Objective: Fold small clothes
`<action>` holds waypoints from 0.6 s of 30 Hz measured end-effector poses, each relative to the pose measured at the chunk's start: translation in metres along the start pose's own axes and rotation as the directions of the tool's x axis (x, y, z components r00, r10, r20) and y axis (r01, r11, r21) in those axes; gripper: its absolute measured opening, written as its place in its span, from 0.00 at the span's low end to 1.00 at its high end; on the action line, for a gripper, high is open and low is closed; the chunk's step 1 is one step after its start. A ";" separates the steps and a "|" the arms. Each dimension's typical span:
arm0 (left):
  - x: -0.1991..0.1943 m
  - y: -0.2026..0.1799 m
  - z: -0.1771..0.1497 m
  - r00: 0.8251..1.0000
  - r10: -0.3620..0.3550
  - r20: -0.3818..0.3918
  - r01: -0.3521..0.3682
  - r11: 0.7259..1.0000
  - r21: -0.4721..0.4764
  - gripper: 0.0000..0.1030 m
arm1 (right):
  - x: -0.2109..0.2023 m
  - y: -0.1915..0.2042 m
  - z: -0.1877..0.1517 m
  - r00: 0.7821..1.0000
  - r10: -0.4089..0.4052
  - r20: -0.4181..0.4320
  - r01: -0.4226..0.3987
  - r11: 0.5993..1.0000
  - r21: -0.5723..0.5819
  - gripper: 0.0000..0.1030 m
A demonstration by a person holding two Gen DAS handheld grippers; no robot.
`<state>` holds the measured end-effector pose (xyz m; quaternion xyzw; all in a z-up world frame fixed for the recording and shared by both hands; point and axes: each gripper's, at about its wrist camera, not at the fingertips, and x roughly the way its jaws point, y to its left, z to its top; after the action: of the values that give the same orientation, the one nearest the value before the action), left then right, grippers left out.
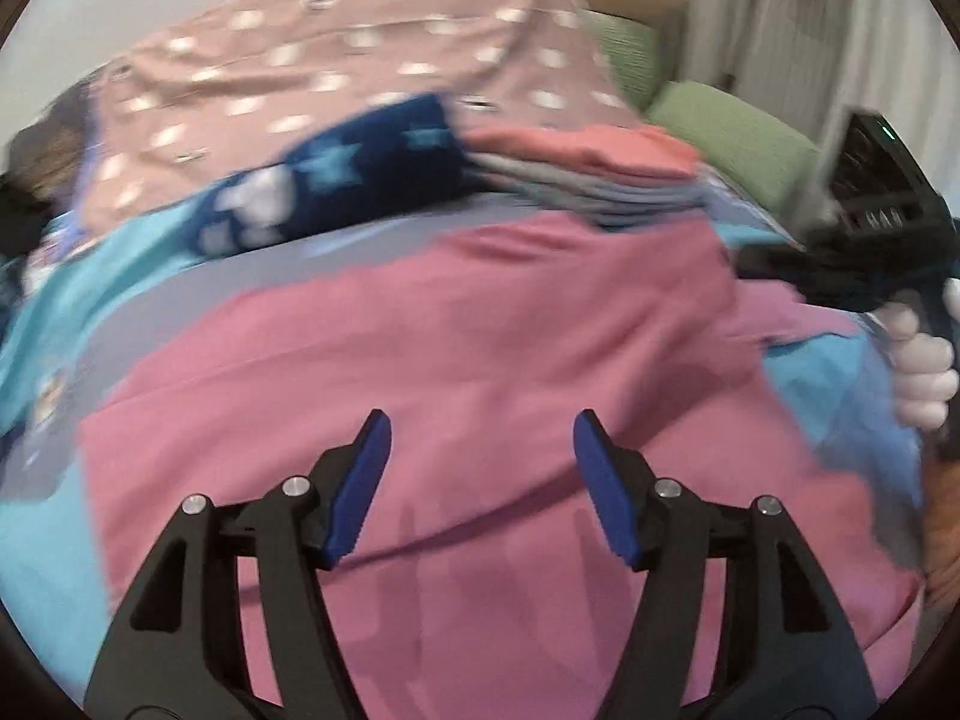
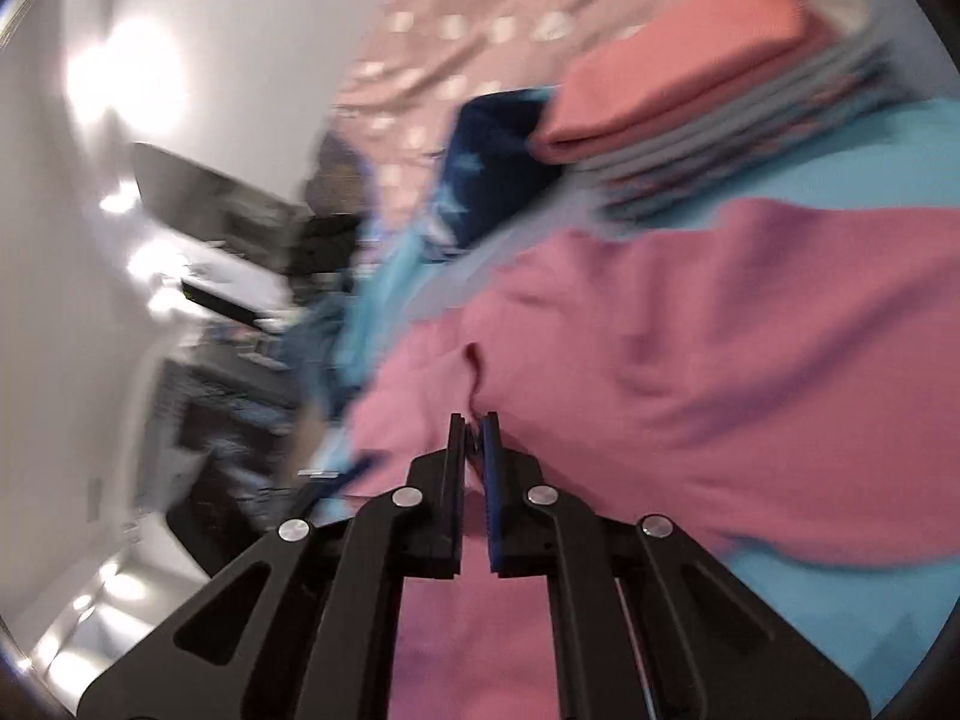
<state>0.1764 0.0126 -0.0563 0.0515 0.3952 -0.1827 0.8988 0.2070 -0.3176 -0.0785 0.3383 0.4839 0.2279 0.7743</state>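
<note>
A pink garment (image 1: pixel 456 348) lies spread on the blue bedding (image 1: pixel 54 552), blurred by motion. My left gripper (image 1: pixel 480 438) is open just above it, jaws wide apart with nothing between them. My right gripper (image 2: pixel 474 426) is shut on an edge of the pink garment (image 2: pixel 720 360), with a fold of cloth pinched between the pads. The right gripper's body (image 1: pixel 864 240) also shows at the right edge of the left wrist view, held by a white-gloved hand (image 1: pixel 921 372).
A stack of folded clothes (image 1: pixel 600 174) with a coral piece on top sits behind the pink garment; it also shows in the right wrist view (image 2: pixel 690 78). A navy star-patterned garment (image 1: pixel 336 186) lies beside it. A pink dotted blanket (image 1: pixel 336 60) and green pillows (image 1: pixel 726 144) lie farther back.
</note>
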 end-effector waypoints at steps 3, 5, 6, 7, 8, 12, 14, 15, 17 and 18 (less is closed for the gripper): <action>-0.011 0.064 -0.023 0.992 0.119 -0.041 -0.123 0.982 -0.143 0.63 | -0.003 -0.024 -0.007 0.995 -0.096 -0.025 0.097 0.992 0.074 0.27; -0.016 0.099 -0.037 0.977 0.198 -0.072 -0.210 0.953 -0.218 0.61 | -0.005 -0.028 -0.011 0.995 -0.099 -0.019 0.100 0.993 0.070 0.27; -0.020 0.115 -0.043 0.969 0.233 -0.081 -0.246 0.938 -0.245 0.61 | -0.005 -0.025 -0.012 0.996 -0.084 -0.018 0.085 0.994 0.063 0.28; -0.024 0.129 -0.049 0.961 0.264 -0.087 -0.278 0.923 -0.267 0.61 | -0.002 -0.019 -0.012 0.997 -0.070 -0.023 0.071 0.997 0.044 0.29; -0.026 0.139 -0.053 0.955 0.282 -0.093 -0.297 0.911 -0.285 0.61 | 0.002 -0.013 -0.012 0.997 -0.064 -0.031 0.065 0.998 0.022 0.35; -0.030 0.170 -0.057 0.952 0.292 -0.089 -0.303 0.881 -0.364 0.61 | 0.031 0.021 -0.011 0.990 -0.137 -0.043 0.132 0.986 -0.105 0.42; -0.028 0.178 -0.055 0.959 0.275 -0.069 -0.280 0.877 -0.390 0.61 | 0.042 0.033 -0.011 0.985 -0.169 -0.020 0.163 0.971 -0.175 0.41; -0.021 0.180 -0.053 0.960 0.269 -0.076 -0.277 0.881 -0.384 0.63 | 0.048 0.036 -0.013 0.982 -0.188 -0.019 0.179 0.960 -0.216 0.41; 0.003 0.181 -0.057 0.920 0.353 -0.172 -0.391 0.865 -0.314 0.64 | 0.062 0.030 -0.013 0.963 -0.268 -0.021 0.256 0.938 -0.233 0.41; 0.011 0.180 -0.060 0.907 0.385 -0.170 -0.420 0.861 -0.288 0.72 | 0.065 0.024 -0.014 0.955 -0.295 -0.017 0.285 0.933 -0.219 0.33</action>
<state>0.2083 0.1905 -0.1144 -0.0029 0.4473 0.0785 0.8909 0.2216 -0.2532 -0.1039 0.1721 0.5200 0.1702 0.8192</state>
